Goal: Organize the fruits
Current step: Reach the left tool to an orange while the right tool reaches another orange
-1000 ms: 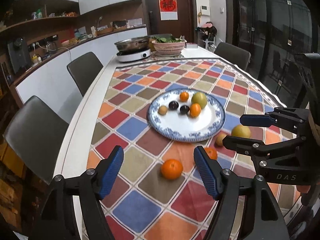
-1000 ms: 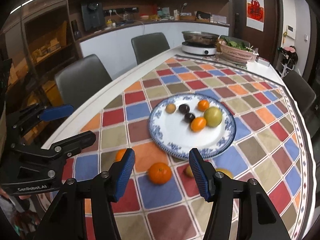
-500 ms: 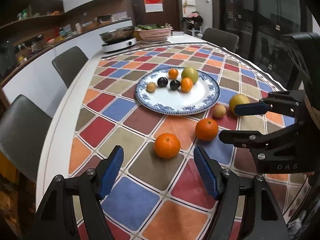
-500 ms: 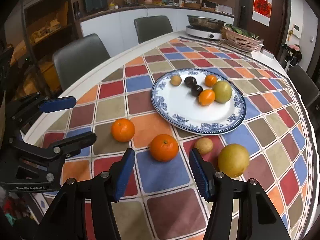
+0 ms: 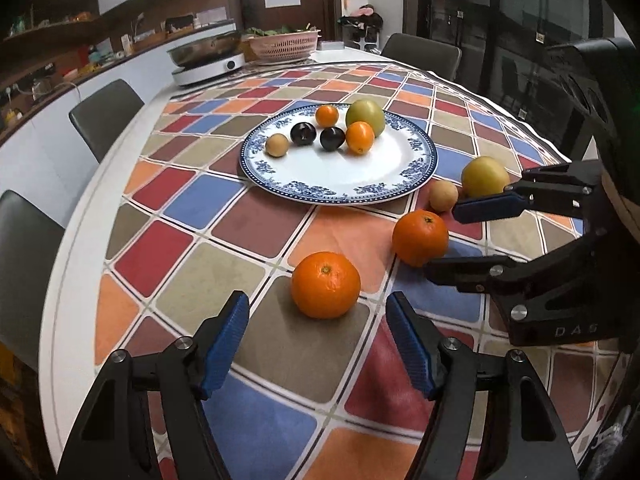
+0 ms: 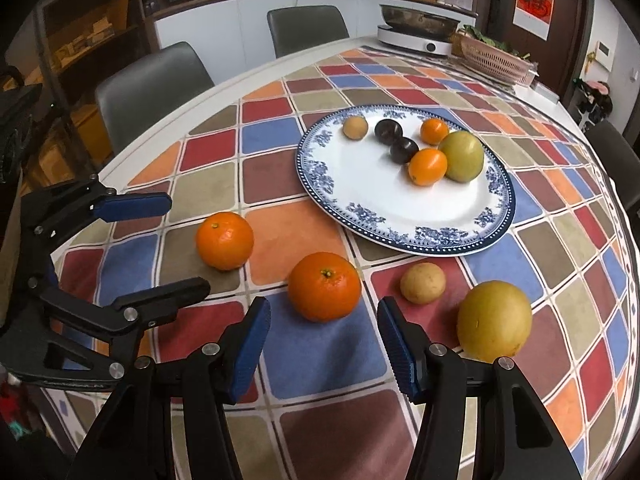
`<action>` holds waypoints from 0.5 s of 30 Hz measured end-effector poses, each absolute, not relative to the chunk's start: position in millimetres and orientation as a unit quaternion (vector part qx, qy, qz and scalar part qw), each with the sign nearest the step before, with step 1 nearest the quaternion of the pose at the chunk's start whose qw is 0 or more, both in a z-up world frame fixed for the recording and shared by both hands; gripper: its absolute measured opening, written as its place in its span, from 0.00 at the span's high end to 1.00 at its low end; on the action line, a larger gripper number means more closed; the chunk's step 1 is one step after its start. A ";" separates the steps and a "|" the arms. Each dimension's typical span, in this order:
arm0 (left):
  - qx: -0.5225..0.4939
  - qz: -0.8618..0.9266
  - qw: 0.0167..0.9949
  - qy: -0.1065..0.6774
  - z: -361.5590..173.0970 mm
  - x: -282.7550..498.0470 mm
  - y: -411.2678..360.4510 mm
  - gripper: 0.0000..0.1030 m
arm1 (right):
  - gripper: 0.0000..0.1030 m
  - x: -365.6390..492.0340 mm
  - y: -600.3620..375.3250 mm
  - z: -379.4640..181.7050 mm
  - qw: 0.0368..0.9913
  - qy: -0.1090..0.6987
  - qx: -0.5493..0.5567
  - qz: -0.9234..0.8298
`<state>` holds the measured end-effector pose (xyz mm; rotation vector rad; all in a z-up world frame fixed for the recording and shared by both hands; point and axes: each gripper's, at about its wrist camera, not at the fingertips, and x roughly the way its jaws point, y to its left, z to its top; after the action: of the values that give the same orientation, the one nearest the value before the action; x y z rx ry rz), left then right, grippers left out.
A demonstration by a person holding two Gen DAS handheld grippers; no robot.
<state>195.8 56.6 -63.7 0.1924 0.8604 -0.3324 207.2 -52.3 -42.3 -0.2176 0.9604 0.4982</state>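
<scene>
Both grippers now lower than before; left gripper [image 5: 316,344] closing, empty, short of orange [image 5: 325,284]; right gripper [image 6: 322,346] spread, empty.

This is a home, an open kitchen and dining room in one. A long dining table [image 6: 256,80] with rounded corners carries a checked cloth [image 5: 192,200] and a blue-rimmed plate [image 5: 400,188] of fruit. At the table's far end stand a hotpot cooker [image 6: 416,38] and a pink basket [image 5: 284,46] of greens. Grey padded chairs [image 6: 148,80] line the table's edges. Behind them runs a white counter [image 6: 240,24] with jars, bottles and plugged-in cables, and dark wooden shelves [image 6: 88,40] hold boxes. A dark door [image 5: 280,0] carries a red paper poster [image 6: 534,0]. Dark glass panels [image 5: 500,20] fill the opposite wall.
</scene>
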 end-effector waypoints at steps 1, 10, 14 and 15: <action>0.091 -0.161 0.890 0.416 -65.0 198.1 56.1 0.35 | 0.46 209.3 -52.1 -43.8 0.850 0.458 -0.102 0.237; 0.074 -0.169 0.883 0.431 -74.3 213.4 52.7 0.49 | 0.54 220.7 -48.5 -52.6 0.843 0.468 -0.099 0.246; 0.075 -0.164 0.883 0.434 -76.6 217.2 50.1 0.56 | 0.57 224.5 -48.5 -56.4 0.838 0.475 -0.089 0.253; 0.075 -0.163 0.883 0.434 -76.7 218.0 49.6 0.57 | 0.57 224.7 -47.9 -57.0 0.838 0.475 -0.089 0.253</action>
<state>218.0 49.6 -76.7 0.1563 0.9033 -0.3402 224.7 -47.9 -57.0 -0.1882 1.0039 0.5358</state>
